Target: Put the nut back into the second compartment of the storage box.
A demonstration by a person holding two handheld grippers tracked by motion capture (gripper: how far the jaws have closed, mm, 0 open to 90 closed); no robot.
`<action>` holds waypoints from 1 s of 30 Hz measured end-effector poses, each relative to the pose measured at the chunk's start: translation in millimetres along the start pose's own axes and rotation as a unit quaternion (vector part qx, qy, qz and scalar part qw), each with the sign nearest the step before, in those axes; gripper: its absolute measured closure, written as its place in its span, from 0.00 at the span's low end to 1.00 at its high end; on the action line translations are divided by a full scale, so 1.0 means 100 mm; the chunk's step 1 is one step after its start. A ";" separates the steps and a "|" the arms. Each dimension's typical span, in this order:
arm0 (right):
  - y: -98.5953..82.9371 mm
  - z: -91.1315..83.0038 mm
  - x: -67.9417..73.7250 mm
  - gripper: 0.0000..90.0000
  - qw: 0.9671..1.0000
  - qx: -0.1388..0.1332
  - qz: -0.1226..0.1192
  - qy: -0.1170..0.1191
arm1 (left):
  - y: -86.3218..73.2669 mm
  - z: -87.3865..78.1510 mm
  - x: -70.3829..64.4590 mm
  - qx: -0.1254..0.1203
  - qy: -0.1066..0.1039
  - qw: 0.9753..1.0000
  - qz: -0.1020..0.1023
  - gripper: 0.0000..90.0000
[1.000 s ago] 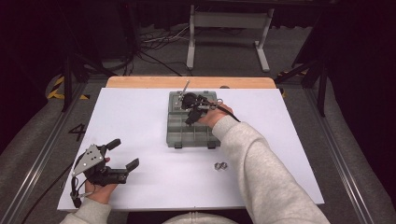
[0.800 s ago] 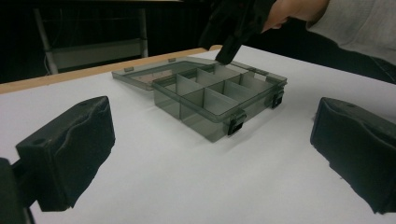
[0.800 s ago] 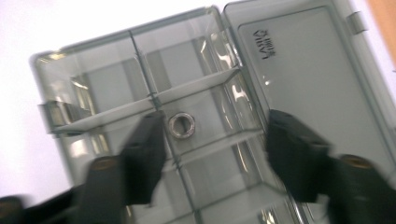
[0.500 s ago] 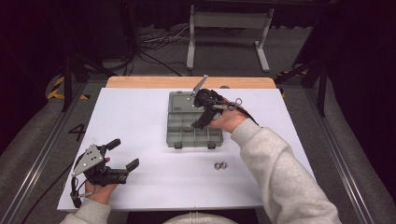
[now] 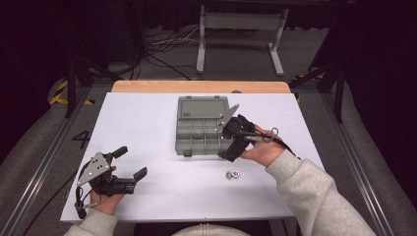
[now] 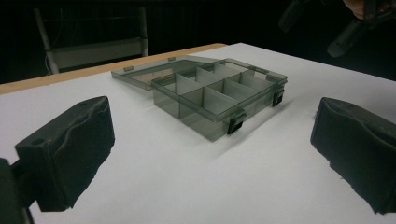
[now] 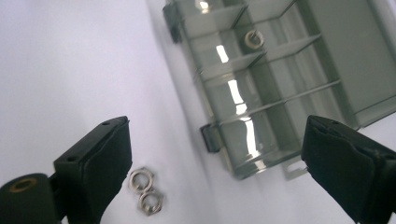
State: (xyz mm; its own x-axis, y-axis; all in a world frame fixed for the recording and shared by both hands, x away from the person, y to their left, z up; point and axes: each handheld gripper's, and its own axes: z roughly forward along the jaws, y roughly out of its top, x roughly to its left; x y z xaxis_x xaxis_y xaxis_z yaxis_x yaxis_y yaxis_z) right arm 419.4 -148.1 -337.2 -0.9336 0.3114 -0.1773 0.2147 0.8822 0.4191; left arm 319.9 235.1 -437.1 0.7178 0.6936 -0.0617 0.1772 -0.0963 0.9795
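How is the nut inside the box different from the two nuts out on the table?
The nut in the box lies alone in a compartment of the open grey box; the two nuts on the table lie on the bare white tabletop, in front of the box. The boxed nut has no neighbour, while the table pair lie close side by side, seemingly touching. All three are small silvery hex nuts lying flat.
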 end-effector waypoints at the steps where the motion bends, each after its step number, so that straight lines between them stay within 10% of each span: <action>1: -0.05 0.01 0.03 0.11 1.000 0.003 0.000 0.003 | 0.00 0.00 0.00 0.000 0.000 1.000 0.000 0.00; 17: -0.46 0.42 0.30 0.25 0.997 0.066 -0.005 0.044 | 0.00 0.00 0.00 0.003 0.001 1.000 0.000 0.01; 30: -0.59 0.60 0.32 0.66 0.990 0.116 -0.002 0.076 | 0.00 0.00 0.00 0.000 -0.004 1.000 -0.004 0.00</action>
State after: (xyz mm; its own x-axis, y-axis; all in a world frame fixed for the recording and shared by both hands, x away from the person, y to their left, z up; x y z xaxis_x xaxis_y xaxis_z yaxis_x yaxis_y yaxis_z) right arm 393.9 -168.7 -421.1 -0.9634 0.2658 -0.0348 0.2539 0.9464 0.1997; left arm 320.0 235.2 -437.1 0.7213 0.6891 -0.0699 0.1826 -0.0919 0.9789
